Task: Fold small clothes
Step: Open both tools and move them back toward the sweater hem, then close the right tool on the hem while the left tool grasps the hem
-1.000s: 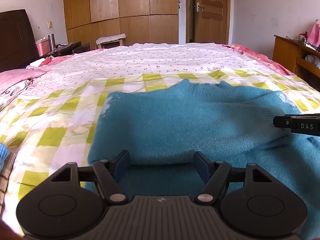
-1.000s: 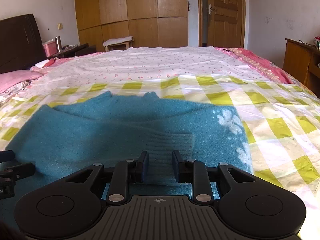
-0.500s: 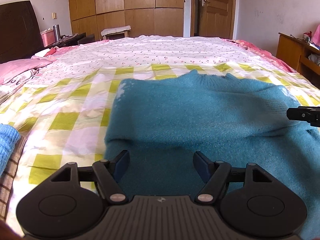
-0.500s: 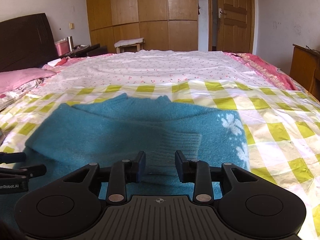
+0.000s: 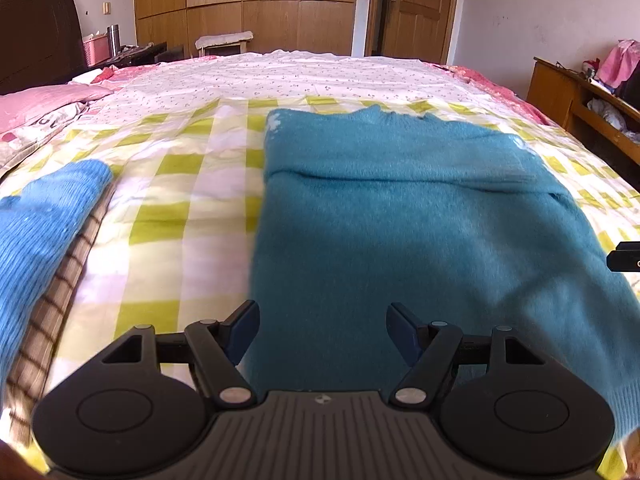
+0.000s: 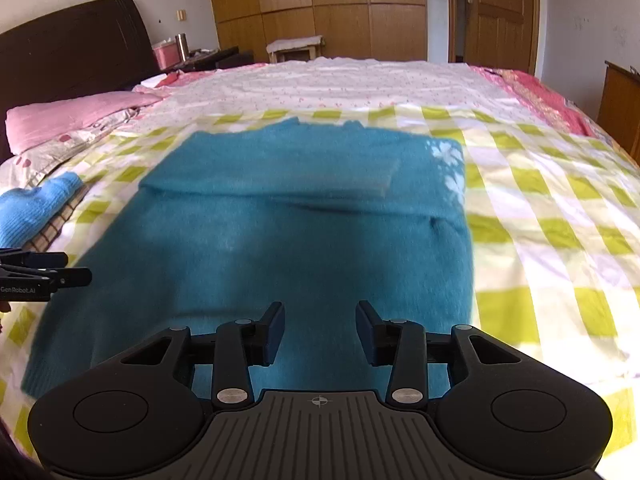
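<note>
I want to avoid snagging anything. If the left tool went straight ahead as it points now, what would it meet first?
Most likely the teal sweater, lying right ahead of the open left tool; depth is unclear.

The left gripper (image 5: 322,332) is level and points forward, its two dark-blue fingers (image 5: 243,330) spread wide with nothing between them. Its black linkage arms angle outward from the ribbed grey body, and the two round black housings sit to either side. The right gripper (image 6: 320,330) is in the same level, forward-facing pose, with its jaws parted too, though less widely, and it holds nothing. In the right wrist view, the left gripper's fingertips (image 6: 60,270) jut in from the left edge, side-on. In the left wrist view, only a black tip of the right gripper shows at the right edge.
</note>
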